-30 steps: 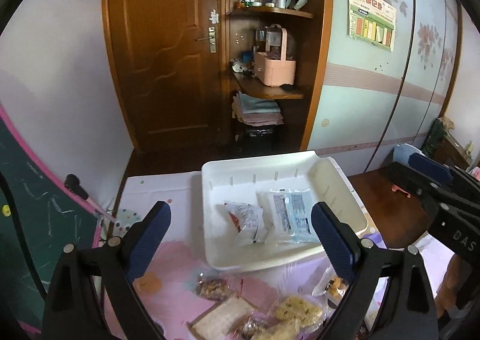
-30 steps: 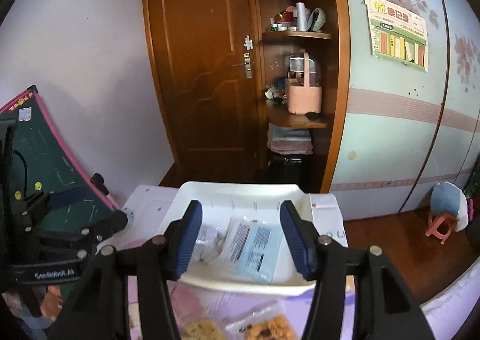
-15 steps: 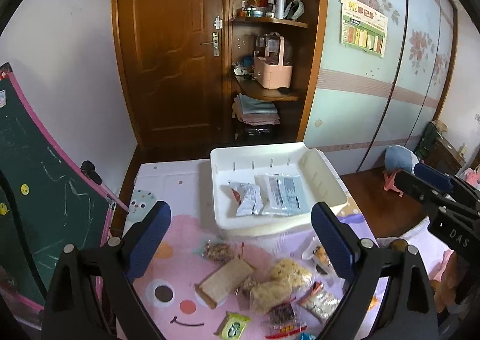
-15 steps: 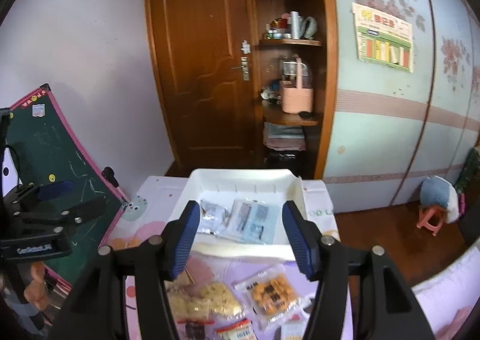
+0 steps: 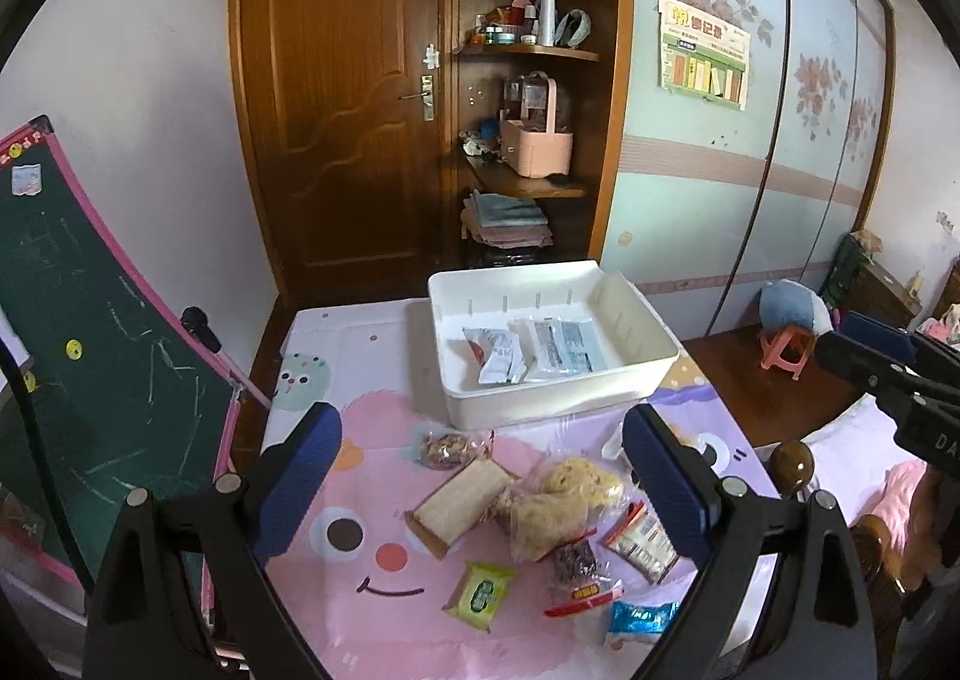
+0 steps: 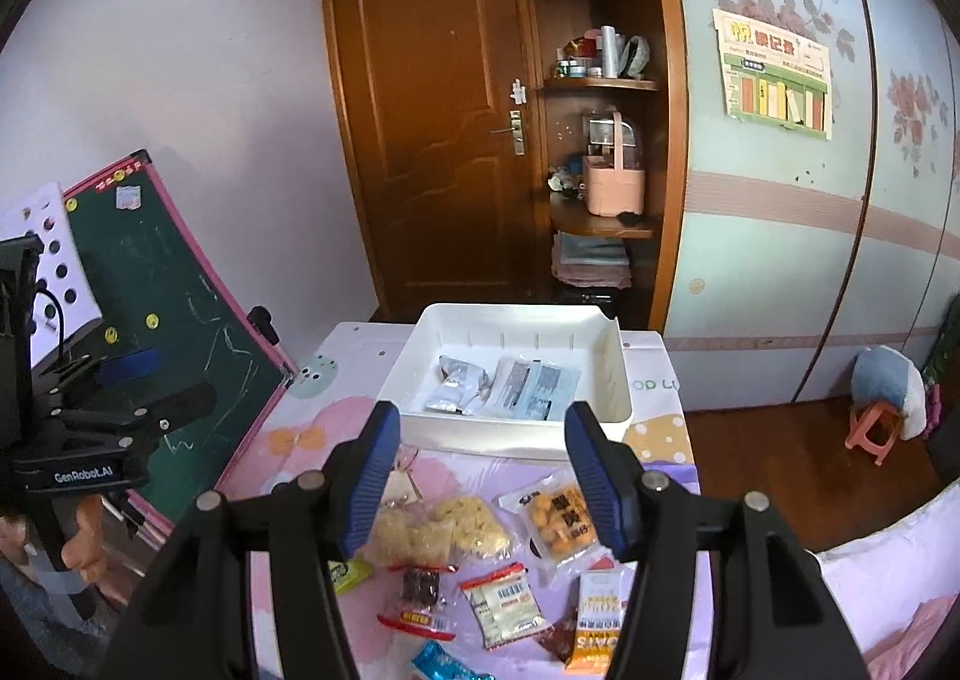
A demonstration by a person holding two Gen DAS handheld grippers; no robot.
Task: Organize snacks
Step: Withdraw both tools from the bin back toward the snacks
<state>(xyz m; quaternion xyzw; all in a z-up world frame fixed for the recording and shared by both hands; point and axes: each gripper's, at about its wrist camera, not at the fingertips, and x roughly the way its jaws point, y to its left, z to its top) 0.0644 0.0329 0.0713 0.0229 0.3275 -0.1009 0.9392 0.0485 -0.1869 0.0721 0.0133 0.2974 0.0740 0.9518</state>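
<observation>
Snack packets were seen scattered over the near part of the desk (image 5: 372,380), which was covered by a pink cartoon-printed cloth. A white bin (image 5: 630,320) was set at the far end of the desk, and two packets were laid flat inside it: a silvery packet (image 5: 498,359) on the left and a pale blue packet (image 5: 564,347) beside it on the right, their edges touching or overlapping.

On the cloth just near the bin, a small nut packet (image 5: 447,449), a wrapped sandwich biscuit (image 5: 462,506) and a clear bag of yellow puffs (image 5: 558,500) were grouped close together. Nearer still, a green-labelled packet (image 5: 483,593), a dark packet with a red strip (image 5: 576,572) and a blue foil packet (image 5: 639,617) were spread apart. In the right wrist view, a clear packet of orange pieces (image 6: 555,518) was seen right of the puffs.

The left hand-held gripper (image 5: 480,488) was held above the loose snacks with its jaws spread wide and released; nothing was gripped between them. The right hand-held gripper (image 6: 480,476) was likewise held over the desk, its jaws parted less widely and also released, with no packet between the pads. Each hand-held gripper was visible at the edge of the other's view.

A green chalkboard (image 5: 90,332) with a pink frame was leaned at the left of the desk, and a brown wooden door (image 5: 342,98) was seen in the far wall.
</observation>
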